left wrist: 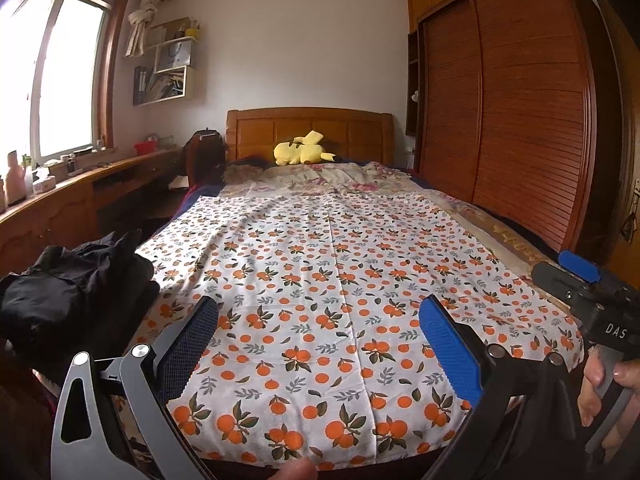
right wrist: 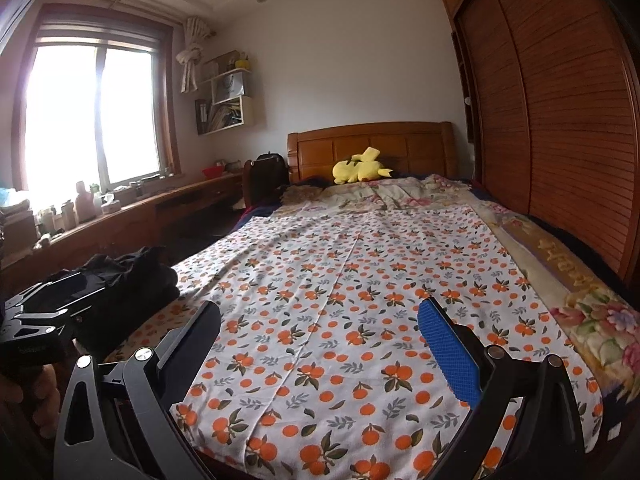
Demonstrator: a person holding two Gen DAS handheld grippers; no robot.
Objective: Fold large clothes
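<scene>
Clothes (left wrist: 76,292): dark heap, laid at the sheet's (left wrist: 328,300) left edge (unfolded).
Left gripper (left wrist: 318,332): held spread, nothing gripped.
Right gripper (right wrist: 320,336): held spread, nothing gripped.

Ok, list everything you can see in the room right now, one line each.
Orange-print sheet: one, white with orange fruit, spread flat over the bed.
Black clothes: one pile, black, on the bed's left edge.
Floral quilt: one, pale floral, beyond the sheet.
Plush toy: one, yellow, by the headboard.
Headboard: one, wooden, far end.
Wardrobe: one, brown, slatted doors, right.
Window: one, bright, left.
Left gripper: jaws open, above the sheet.
Right gripper: jaws open, above the sheet.
</scene>
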